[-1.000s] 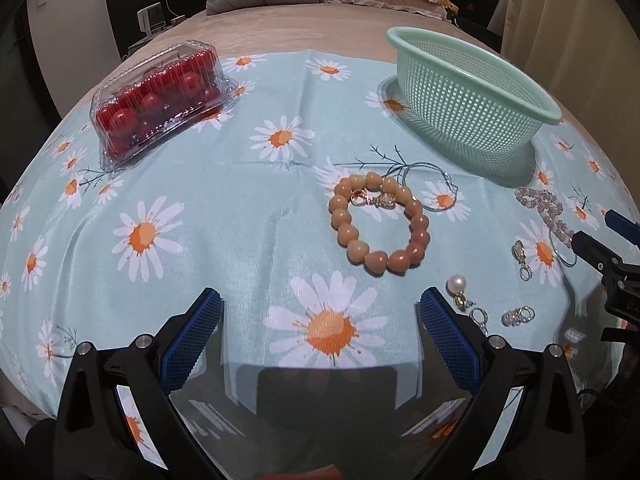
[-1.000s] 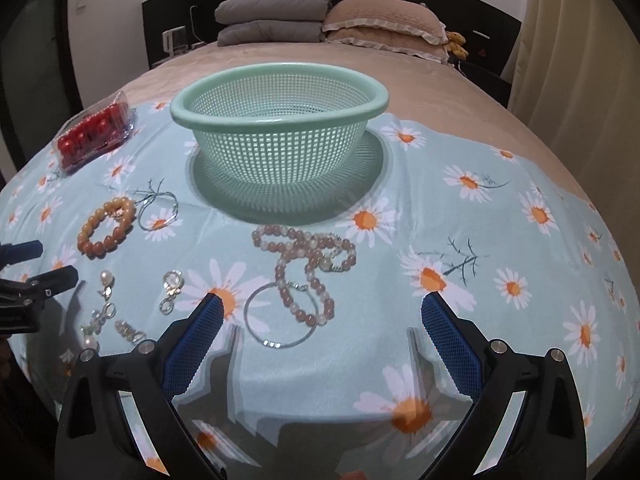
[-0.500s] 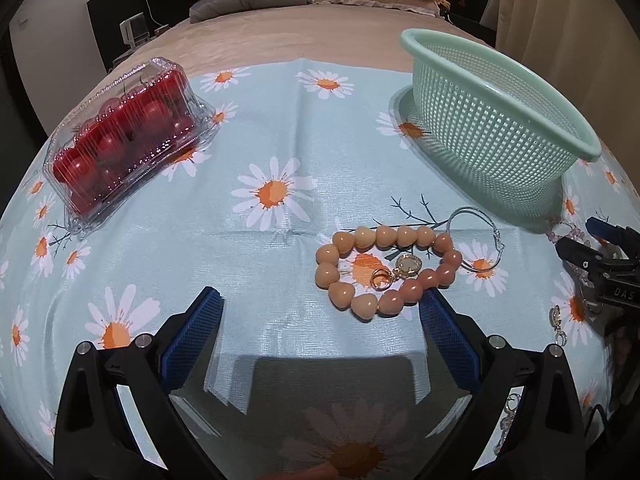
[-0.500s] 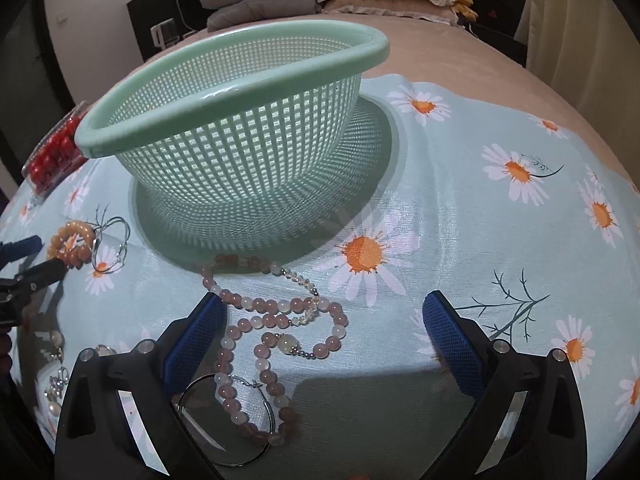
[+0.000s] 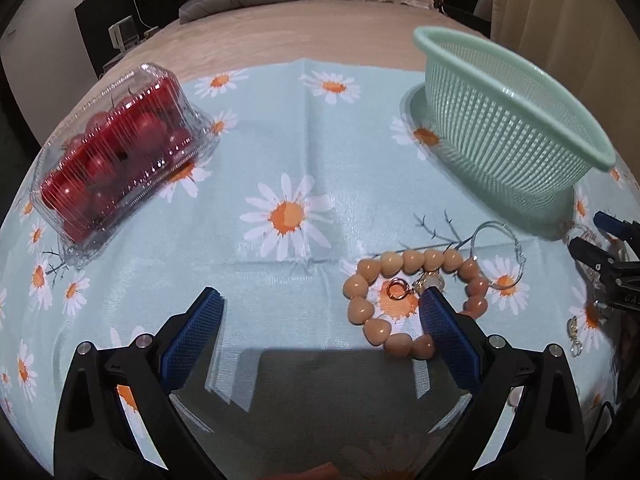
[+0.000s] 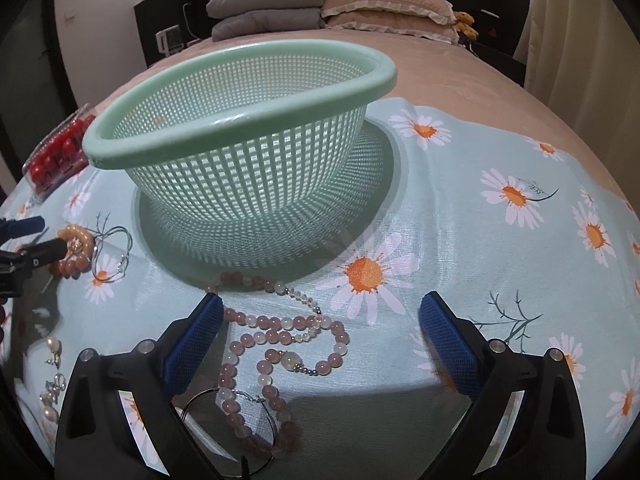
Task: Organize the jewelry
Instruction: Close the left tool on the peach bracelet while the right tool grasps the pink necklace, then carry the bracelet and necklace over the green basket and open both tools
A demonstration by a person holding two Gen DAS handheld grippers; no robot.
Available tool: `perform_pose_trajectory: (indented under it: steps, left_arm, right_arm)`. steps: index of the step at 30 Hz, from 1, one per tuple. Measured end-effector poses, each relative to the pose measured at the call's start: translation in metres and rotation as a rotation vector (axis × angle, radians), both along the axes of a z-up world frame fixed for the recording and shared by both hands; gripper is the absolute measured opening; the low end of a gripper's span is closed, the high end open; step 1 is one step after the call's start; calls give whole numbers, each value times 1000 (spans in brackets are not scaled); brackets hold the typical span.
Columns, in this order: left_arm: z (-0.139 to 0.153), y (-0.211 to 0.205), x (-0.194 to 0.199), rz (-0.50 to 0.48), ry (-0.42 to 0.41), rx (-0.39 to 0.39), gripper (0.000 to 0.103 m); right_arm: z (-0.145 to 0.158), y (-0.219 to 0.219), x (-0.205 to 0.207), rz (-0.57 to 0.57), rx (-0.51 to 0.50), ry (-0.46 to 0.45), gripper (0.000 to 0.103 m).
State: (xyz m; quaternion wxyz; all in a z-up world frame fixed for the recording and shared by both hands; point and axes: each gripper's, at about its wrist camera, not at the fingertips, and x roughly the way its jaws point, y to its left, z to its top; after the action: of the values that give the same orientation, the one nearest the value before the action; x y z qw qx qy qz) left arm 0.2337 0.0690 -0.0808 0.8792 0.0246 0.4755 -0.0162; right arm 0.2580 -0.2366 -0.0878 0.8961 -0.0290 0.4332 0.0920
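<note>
An orange bead bracelet (image 5: 370, 314) lies on the daisy cloth with a small gold ring charm (image 5: 397, 289) inside it and a thin silver hoop (image 5: 496, 226) beside it. My left gripper (image 5: 320, 316) is open and low over the cloth, its right finger over the bracelet's right side. A green mesh basket (image 6: 240, 92) stands empty behind. A pink bead necklace (image 6: 280, 332) and a silver hoop (image 6: 224, 404) lie between the fingers of my open right gripper (image 6: 320, 320). Pearl earrings (image 6: 54, 364) lie at the left.
A clear box of red cherry tomatoes (image 5: 116, 152) sits at the far left of the cloth. Pillows (image 6: 280, 8) lie at the head of the bed. The basket also shows in the left wrist view (image 5: 516, 92), at the right.
Both grippers have moved forward and down. The bracelet now sits at my left gripper's right finger; the pink necklace now lies between my right gripper's fingers. Both stay open.
</note>
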Motion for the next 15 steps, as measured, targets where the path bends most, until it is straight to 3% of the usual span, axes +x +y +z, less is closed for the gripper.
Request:
perform_pose_trajectory:
  steps: [1, 5, 7, 8, 9, 10, 12, 13, 15]
  left_arm:
    - [-1, -1, -1, -3, -15, 11, 98]
    - [-4, 3, -3, -2, -22, -7, 97]
    - [-2, 2, -9, -11, -40, -5, 88]
    - [0, 0, -13, -24, -48, -9, 73]
    - [2, -3, -17, -42, -54, -5, 55]
    - [3, -7, -20, -66, -56, 1, 46]
    - [5, -13, -24, -95, -57, 19, 18]
    - [6, -15, -26, -100, -54, 26, 11]
    - [10, -15, -31, -110, -39, 6, 12]
  right_arm:
    - [-1, 0, 0, 5, -2, -3, 92]
    - [2, 4, -4, 66, -13, -25, 36]
    - [2, 8, -9, 109, 2, -19, 14]
    - [3, 9, -11, 126, 2, -17, 6]
    - [3, 11, -13, 140, -7, -16, 6]
    - [5, 11, -15, 148, -12, -17, 6]
    - [7, 6, -18, 150, 18, -6, 6]
    - [10, 3, -20, 150, 27, -3, 6]
    - [17, -2, -24, 148, 35, -7, 6]
